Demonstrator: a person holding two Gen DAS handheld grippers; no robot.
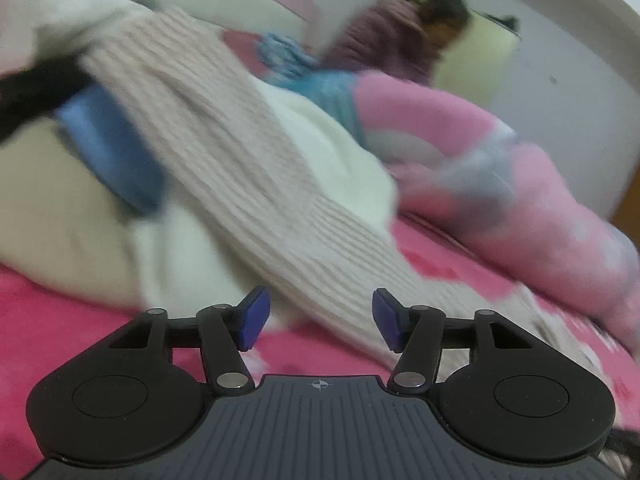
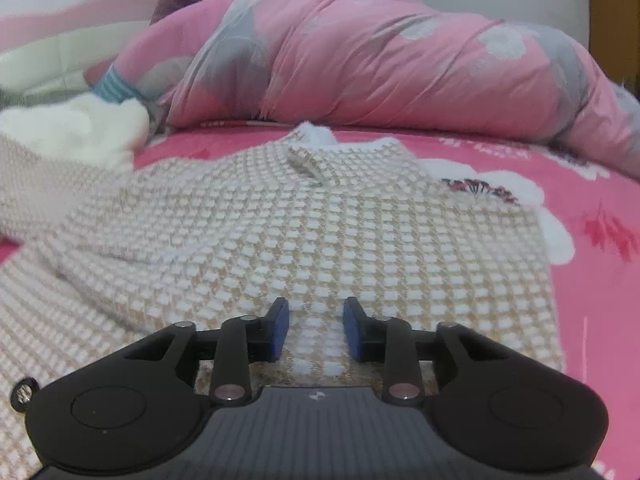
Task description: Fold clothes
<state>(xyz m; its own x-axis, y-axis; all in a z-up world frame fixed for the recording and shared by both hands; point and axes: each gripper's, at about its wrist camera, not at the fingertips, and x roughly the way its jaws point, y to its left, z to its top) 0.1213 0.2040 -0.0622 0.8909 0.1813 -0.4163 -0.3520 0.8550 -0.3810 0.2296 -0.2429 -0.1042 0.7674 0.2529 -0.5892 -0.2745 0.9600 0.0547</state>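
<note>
My left gripper [image 1: 320,320]: jaws spread wide, nothing between them, over the pink bedspread [image 1: 60,300]. A beige ribbed sleeve [image 1: 224,152] runs diagonally ahead of it; view blurred. My right gripper [image 2: 316,330]: jaws parted, unclenched, low over the checked knit sweater [image 2: 248,232] spread flat on the bed. Rolled pink quilt [image 2: 360,52] lies beyond.

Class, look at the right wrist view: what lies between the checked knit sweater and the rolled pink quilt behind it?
In the right wrist view, a strip of bare pink bedsheet separates the checked knit sweater from the rolled pink quilt.
</note>
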